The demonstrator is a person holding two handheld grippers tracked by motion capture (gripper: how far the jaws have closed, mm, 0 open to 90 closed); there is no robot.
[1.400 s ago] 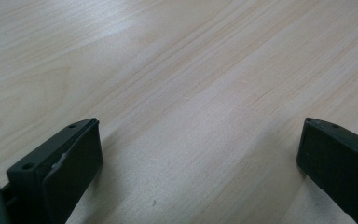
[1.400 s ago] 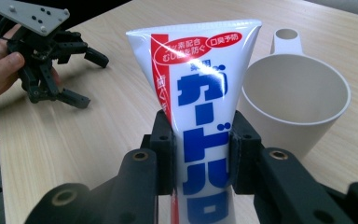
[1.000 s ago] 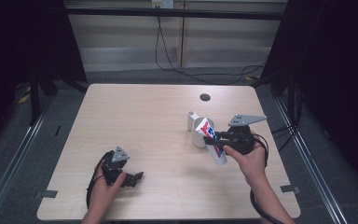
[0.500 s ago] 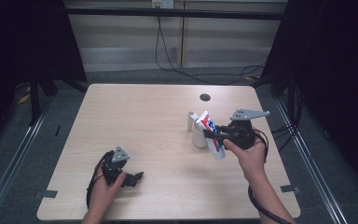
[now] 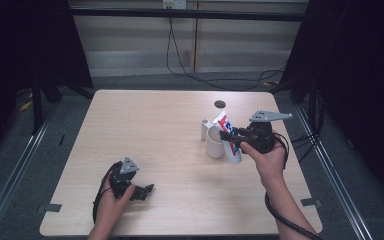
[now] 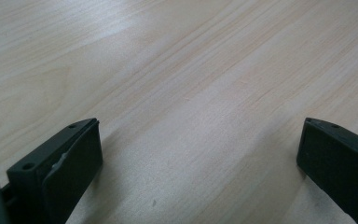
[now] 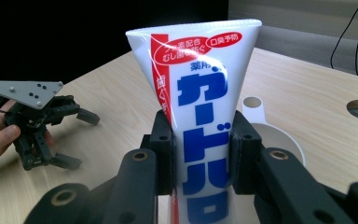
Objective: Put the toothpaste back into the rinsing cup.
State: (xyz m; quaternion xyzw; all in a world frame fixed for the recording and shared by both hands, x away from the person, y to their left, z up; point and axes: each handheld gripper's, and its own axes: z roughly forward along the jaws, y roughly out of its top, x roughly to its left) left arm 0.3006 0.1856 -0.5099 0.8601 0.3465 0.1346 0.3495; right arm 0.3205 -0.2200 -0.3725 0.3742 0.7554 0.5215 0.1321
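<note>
Right tool [image 5: 228, 136] clamps one toothpaste tube [image 5: 228, 141] over one white cup [image 5: 214, 142]; left tool [image 5: 147, 189] idle, holds nothing.

Counts: two tools, one tube, one cup, one bench [image 5: 145, 130]. Right tool [image 7: 200, 140] in the right gripper view: both jaws pressed flat on the tube [image 7: 200, 116] sides, about mid-length, wide crimped end up, blue and red print facing the camera. In the high view the tube sits tilted, right of bench centre, its lower end by the cup rim; can't tell if it touches. Cup [image 7: 279, 137] upright on the bench, a small white handle tab [image 5: 204, 128] on its far side. One dark round hole [image 5: 220, 104] in the bench behind the cup. Left tool [image 6: 200, 158] at the near-left of the bench, jaws spread wide apart, bare wood between them, well apart from the cup.
</note>
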